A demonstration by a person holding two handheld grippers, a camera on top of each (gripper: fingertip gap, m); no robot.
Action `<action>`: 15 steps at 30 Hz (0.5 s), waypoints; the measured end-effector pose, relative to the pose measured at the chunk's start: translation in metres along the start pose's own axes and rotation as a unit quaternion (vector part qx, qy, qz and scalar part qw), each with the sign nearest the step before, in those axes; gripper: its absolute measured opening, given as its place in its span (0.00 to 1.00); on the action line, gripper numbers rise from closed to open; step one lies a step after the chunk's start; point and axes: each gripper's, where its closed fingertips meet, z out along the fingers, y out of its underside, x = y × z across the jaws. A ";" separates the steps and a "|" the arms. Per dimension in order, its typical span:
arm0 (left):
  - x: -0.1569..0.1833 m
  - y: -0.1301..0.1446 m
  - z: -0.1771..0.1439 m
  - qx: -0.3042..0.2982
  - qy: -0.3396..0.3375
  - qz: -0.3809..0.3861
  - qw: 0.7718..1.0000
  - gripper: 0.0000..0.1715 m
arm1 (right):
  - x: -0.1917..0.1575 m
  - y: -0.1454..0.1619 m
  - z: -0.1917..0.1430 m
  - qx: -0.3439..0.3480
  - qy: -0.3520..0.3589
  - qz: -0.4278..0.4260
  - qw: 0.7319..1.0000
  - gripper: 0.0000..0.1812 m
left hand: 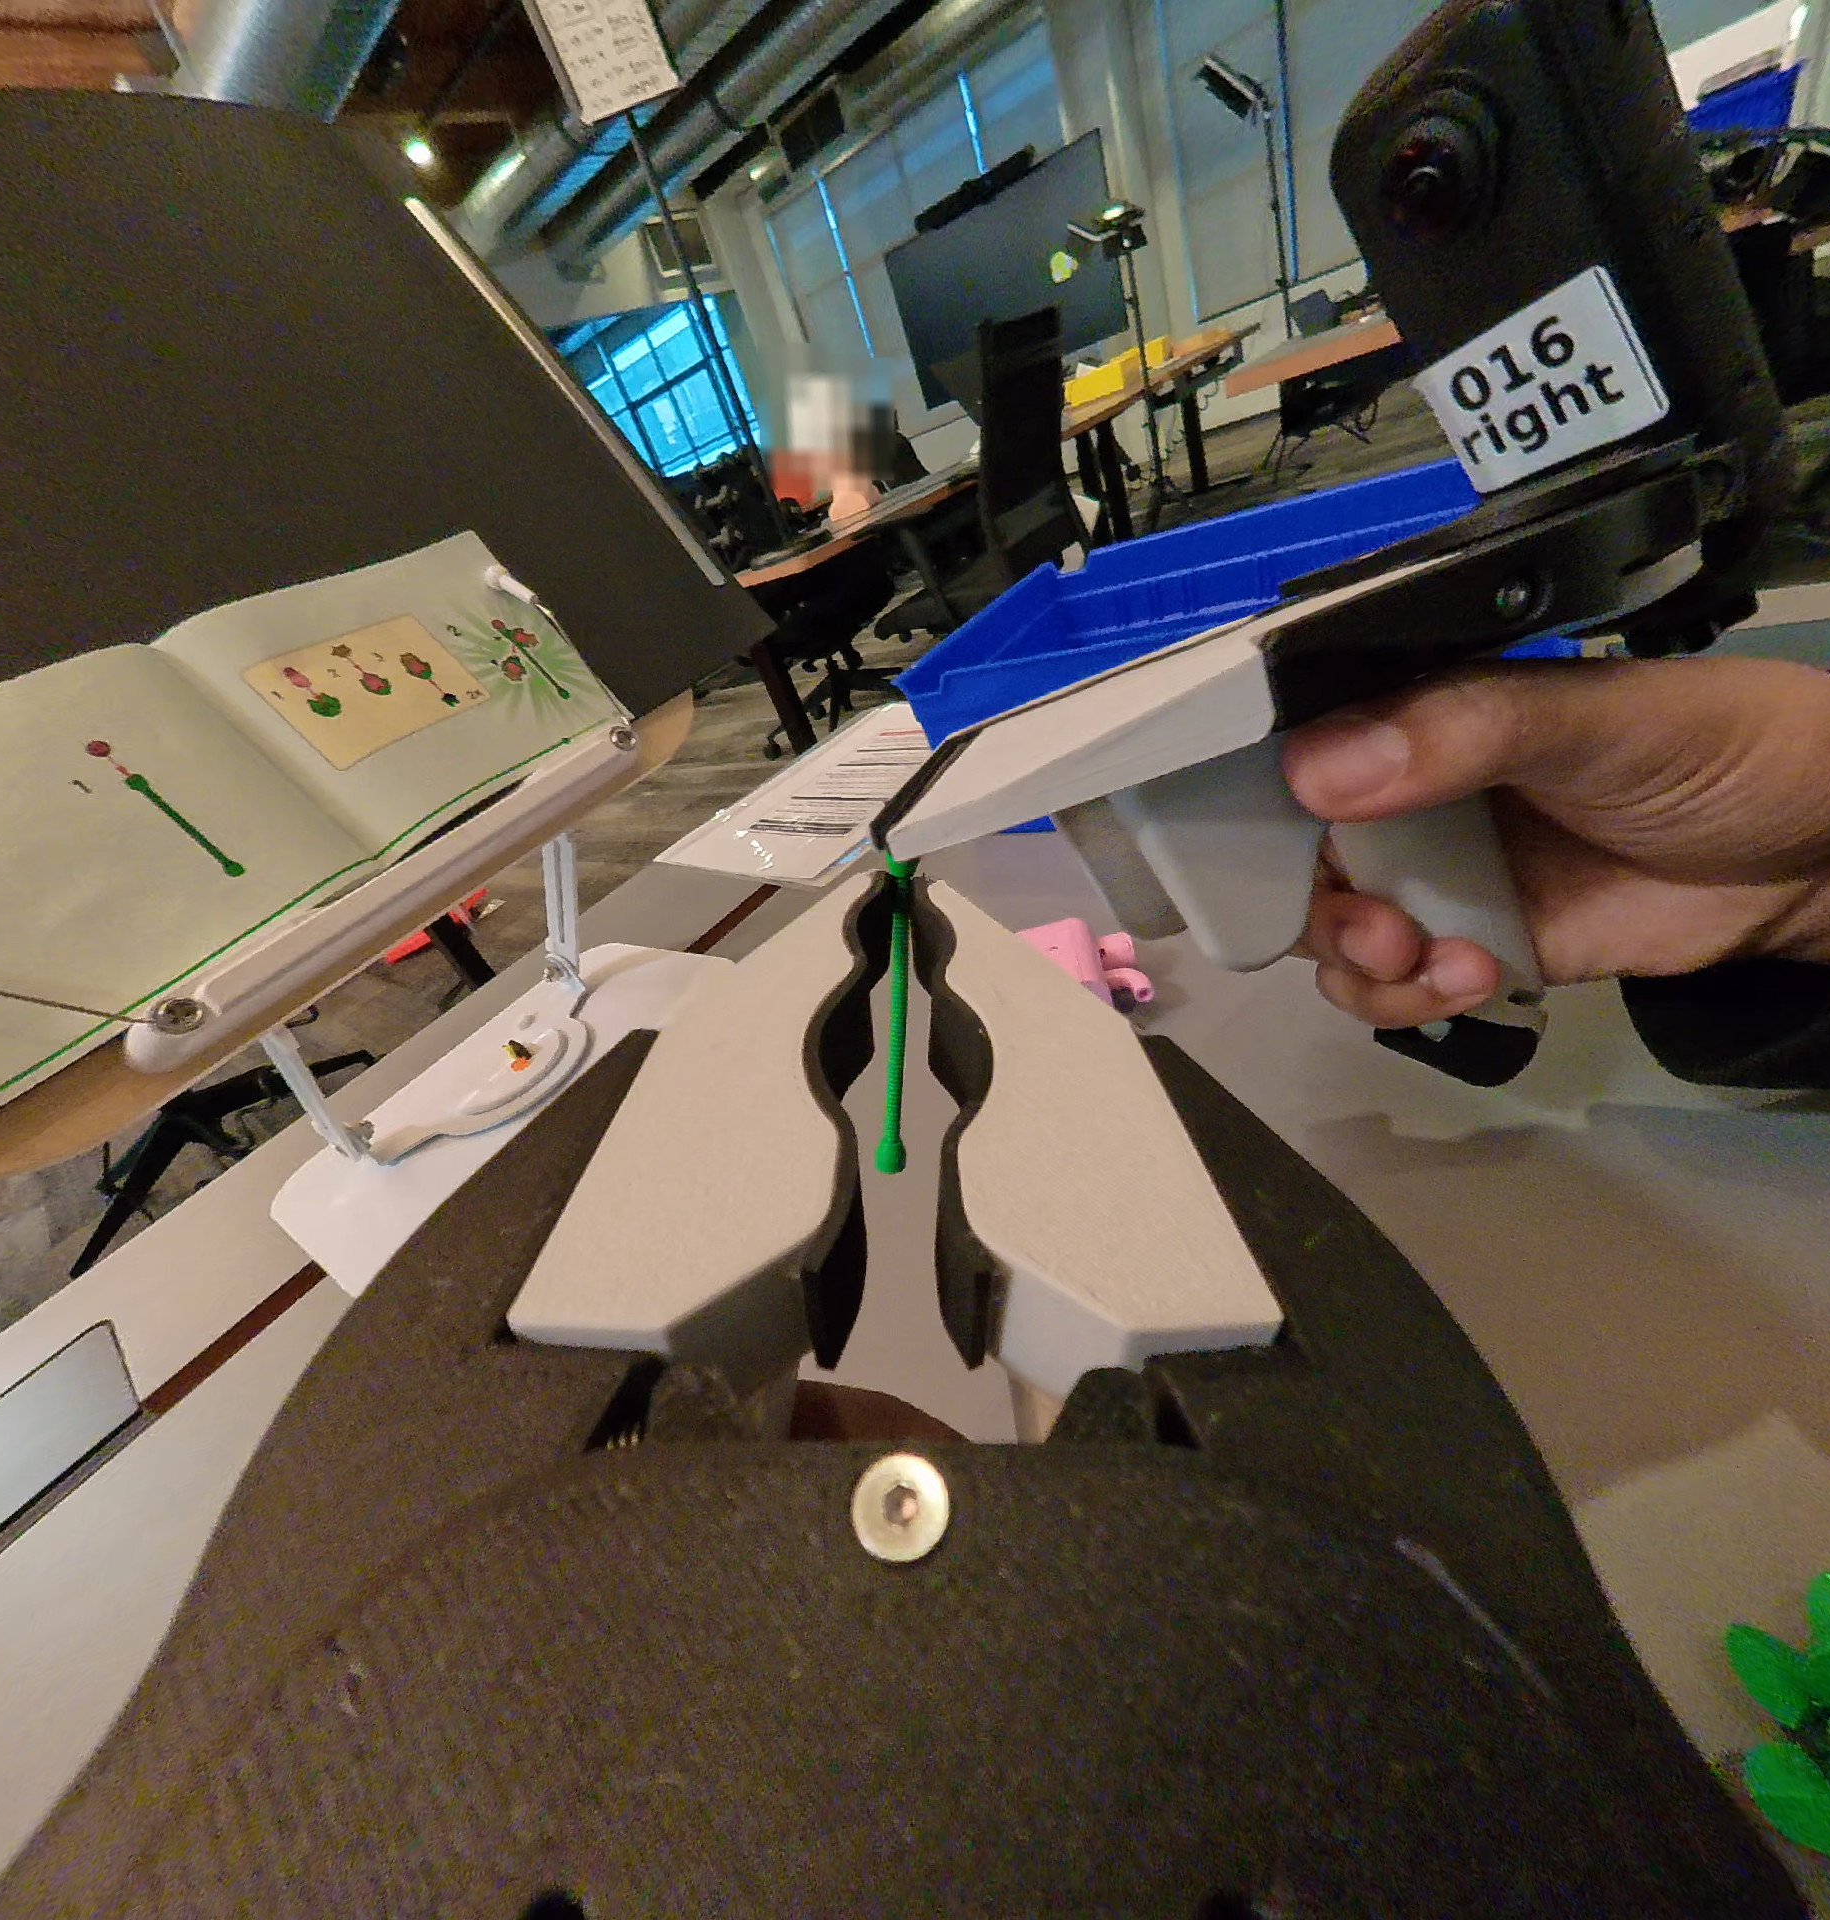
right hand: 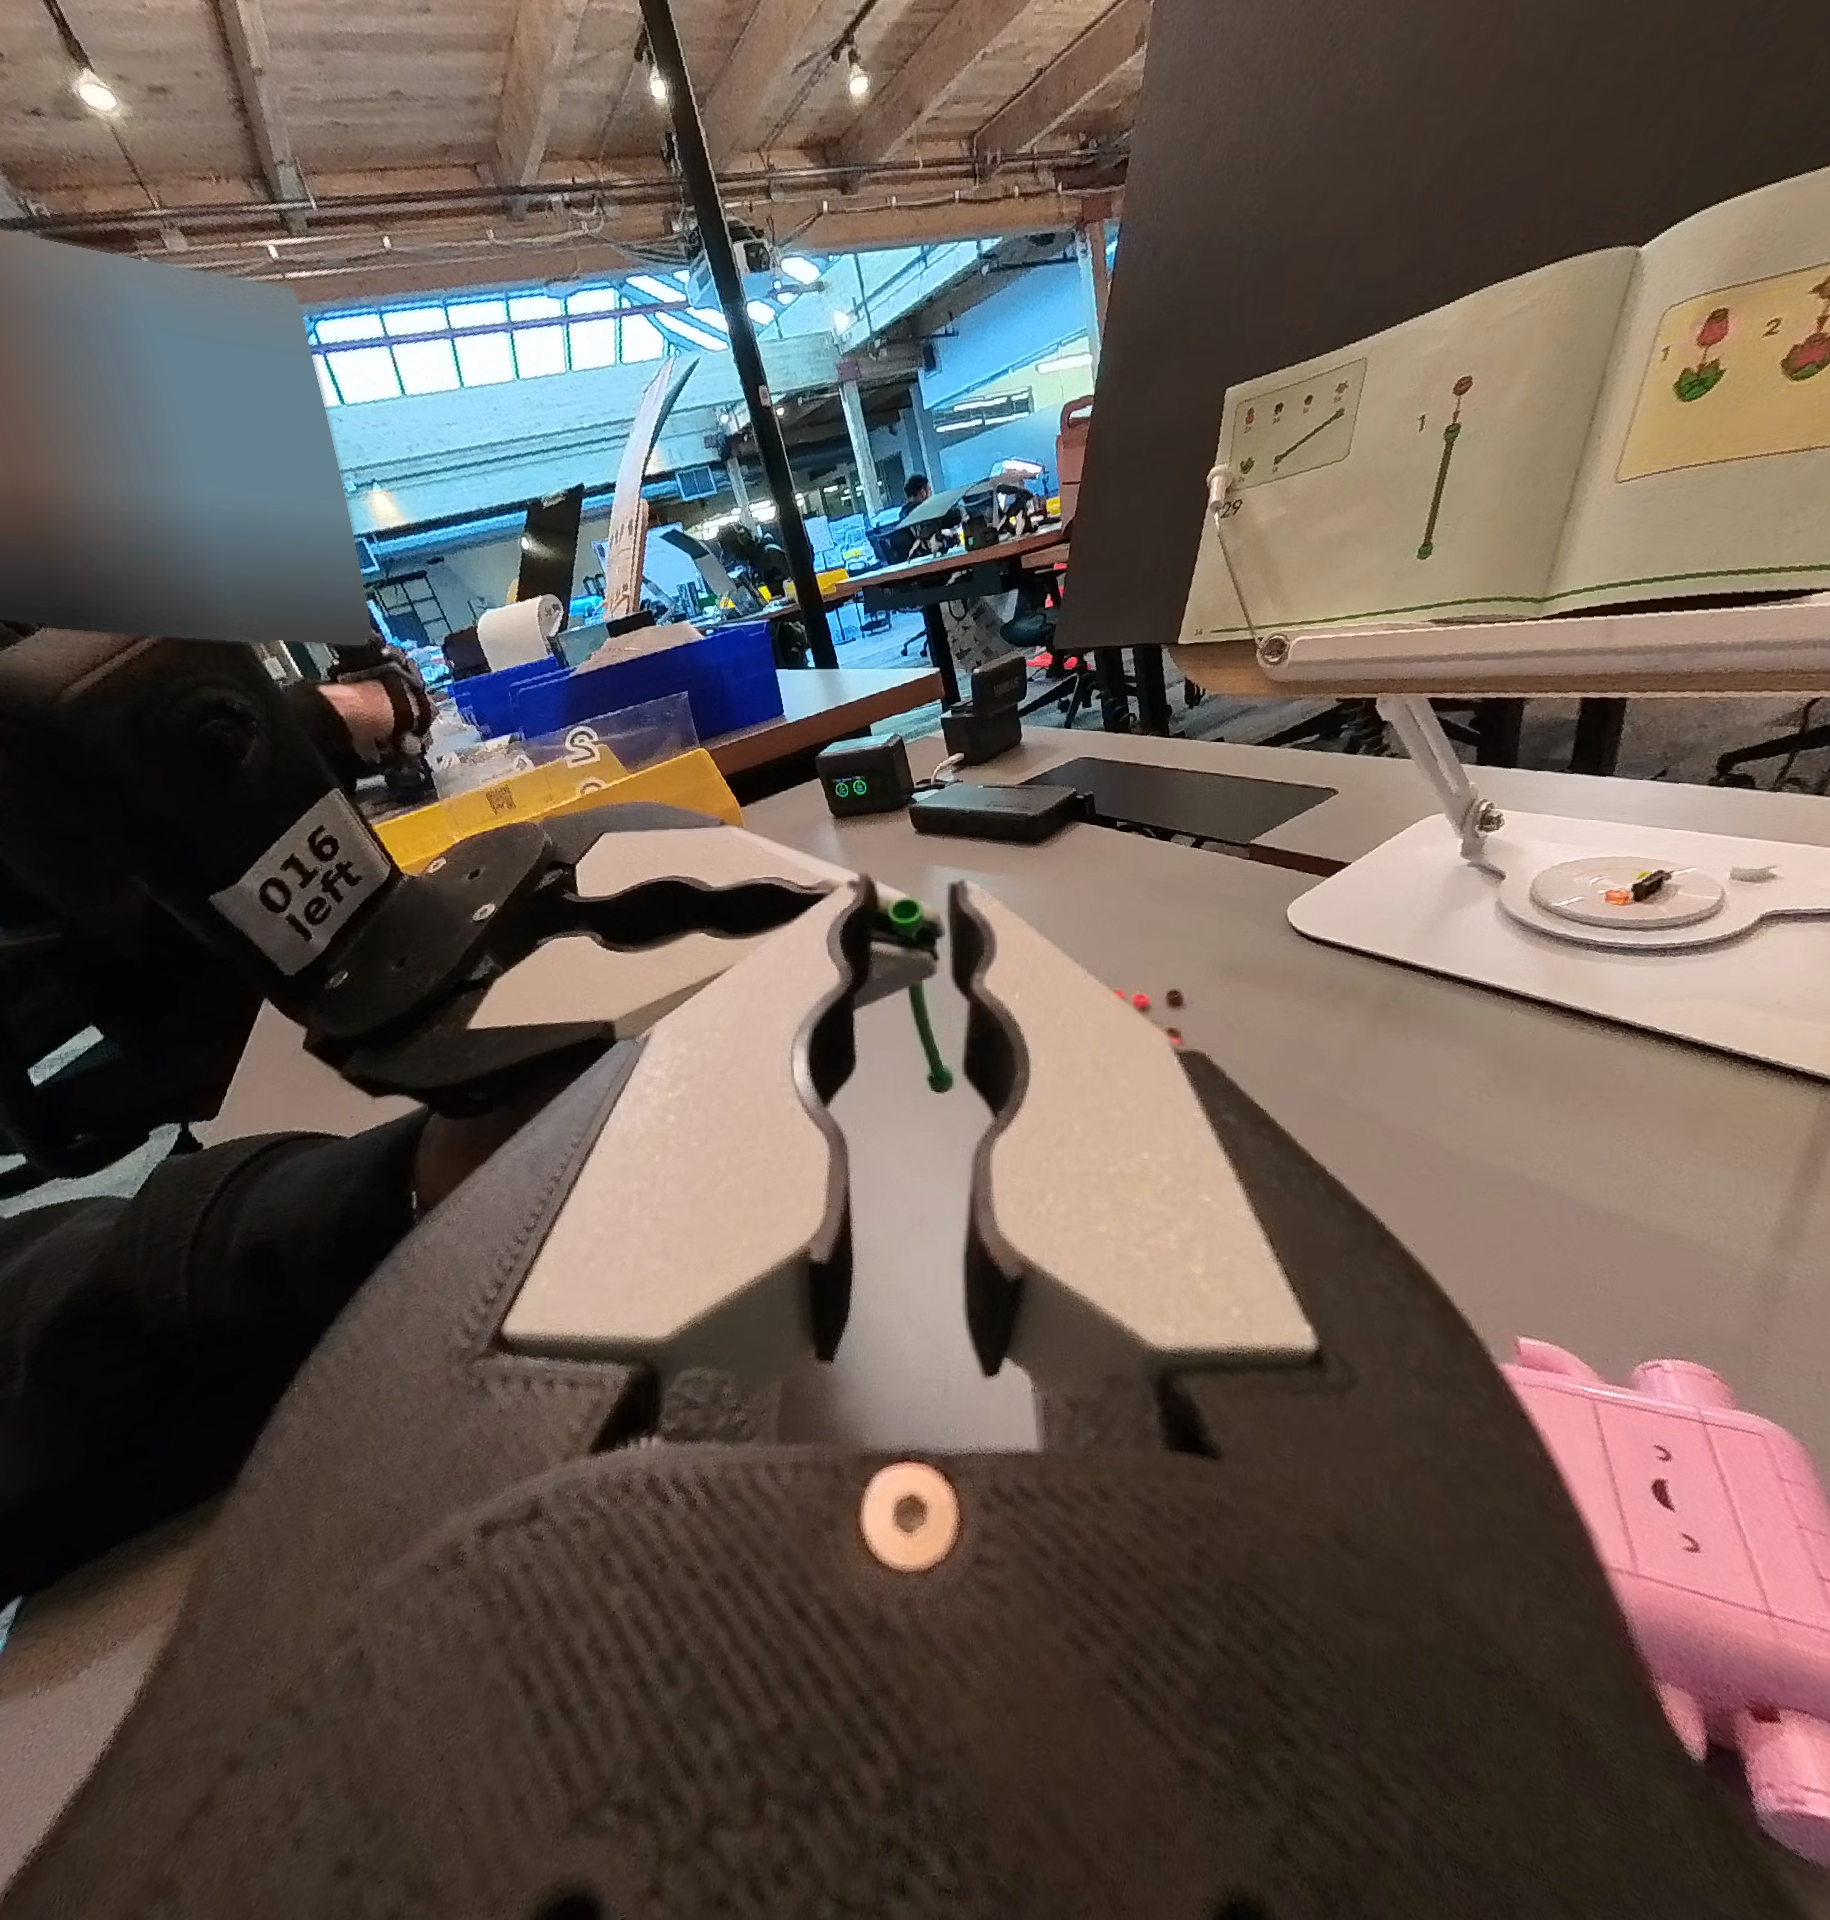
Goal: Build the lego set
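A thin green Lego stem (left hand: pixel 895 1018) hangs upright above the grey table. My left gripper (left hand: pixel 898 888) is shut on its upper part, just below the top end. The ball end points down between the fingers. In the right wrist view the stem (right hand: pixel 926 1023) shows with its hollow top stud. My right gripper (right hand: pixel 909 906) comes in from the right in the left wrist view (left hand: pixel 887 840). Its tips sit at the stem's top, a narrow gap apart around the stud and the left gripper's tips (right hand: pixel 895 940). I see no other piece in it.
An open instruction booklet (left hand: pixel 267 748) rests on a white stand (right hand: pixel 1513 914). A pink Lego block (right hand: pixel 1700 1538) and green leaf pieces (left hand: pixel 1815 1704) lie near the right. Tiny red pieces (right hand: pixel 1145 1000) lie on the table. A blue bin (left hand: pixel 1150 613), a yellow bin (right hand: pixel 578 800) and black devices (right hand: pixel 994 805) stand farther back. Left and right tips are no more than a few centimetres apart. Left tips and right tips are each some 15 centimeters from the pink Lego block (right hand: pixel 1700 1538).
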 end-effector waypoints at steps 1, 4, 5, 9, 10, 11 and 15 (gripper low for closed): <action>-0.002 0.000 -0.001 0.000 -0.004 -0.001 1.000 0.00 | 0.000 -0.002 0.000 0.005 0.001 0.000 1.000 0.08; -0.008 -0.001 -0.002 0.003 -0.014 -0.011 1.000 0.00 | -0.001 -0.005 -0.001 0.014 0.002 -0.006 1.000 0.11; -0.009 0.000 -0.002 0.004 -0.016 -0.016 1.000 0.00 | -0.001 -0.006 -0.002 0.015 0.003 -0.012 1.000 0.12; -0.017 0.012 -0.001 -0.020 -0.028 -0.006 0.999 0.00 | 0.002 -0.005 -0.003 0.007 0.023 -0.043 0.999 0.13; -0.029 0.020 -0.005 -0.044 -0.053 0.033 0.997 0.00 | 0.004 -0.004 -0.002 0.005 0.031 -0.047 0.998 0.15; -0.049 0.027 -0.012 -0.066 -0.095 0.072 0.991 0.00 | 0.006 -0.003 -0.002 0.004 0.037 -0.047 0.998 0.15; -0.105 0.040 -0.049 -0.070 -0.142 0.003 0.987 0.00 | 0.012 0.012 0.005 -0.021 0.048 -0.031 0.998 0.23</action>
